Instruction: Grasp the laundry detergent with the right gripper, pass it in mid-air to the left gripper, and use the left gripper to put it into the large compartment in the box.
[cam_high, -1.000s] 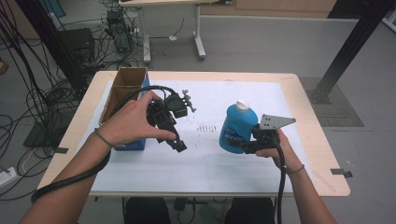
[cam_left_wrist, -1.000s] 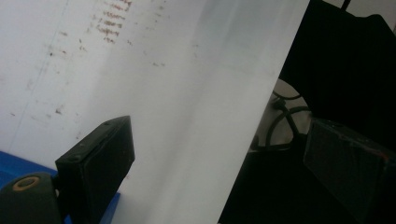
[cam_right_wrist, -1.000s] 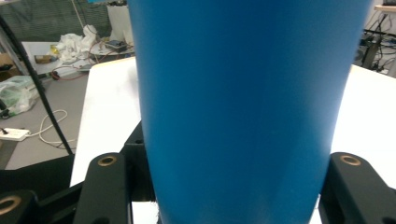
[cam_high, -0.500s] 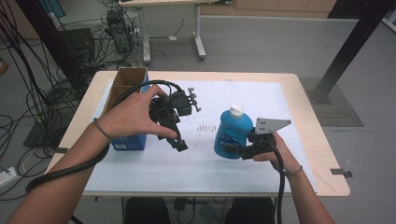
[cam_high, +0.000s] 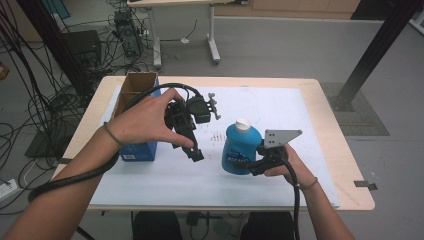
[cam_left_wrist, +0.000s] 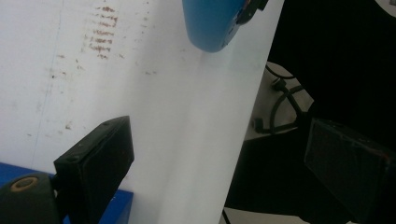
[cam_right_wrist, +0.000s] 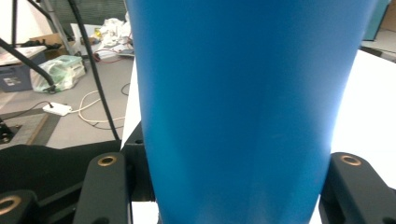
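A blue bottle (cam_high: 240, 150) with a white cap (cam_high: 242, 123) stands upright over the white mat (cam_high: 280, 105), right of centre. My right gripper (cam_high: 251, 166) is shut on its lower body, and in the right gripper view the blue bottle (cam_right_wrist: 243, 102) sits between the two black jaws of that gripper (cam_right_wrist: 229, 186). I cannot tell whether it rests on the mat or hangs just above it. My left gripper (cam_high: 195, 152) is held above the mat left of the bottle, pointing down and toward me. Its jaws (cam_left_wrist: 224, 140) are open with nothing between them, and the bottle's base (cam_left_wrist: 212, 23) lies beyond them.
An open cardboard box with blue sides (cam_high: 136, 149) stands at the mat's left edge, under the left hand. Small brown marks (cam_high: 217, 136) spot the mat at centre. The wooden table (cam_high: 335, 150) rims the mat. Cables and desk legs crowd the floor behind.
The right gripper has carried the bottle left and toward the near edge. The left gripper has barely shifted.
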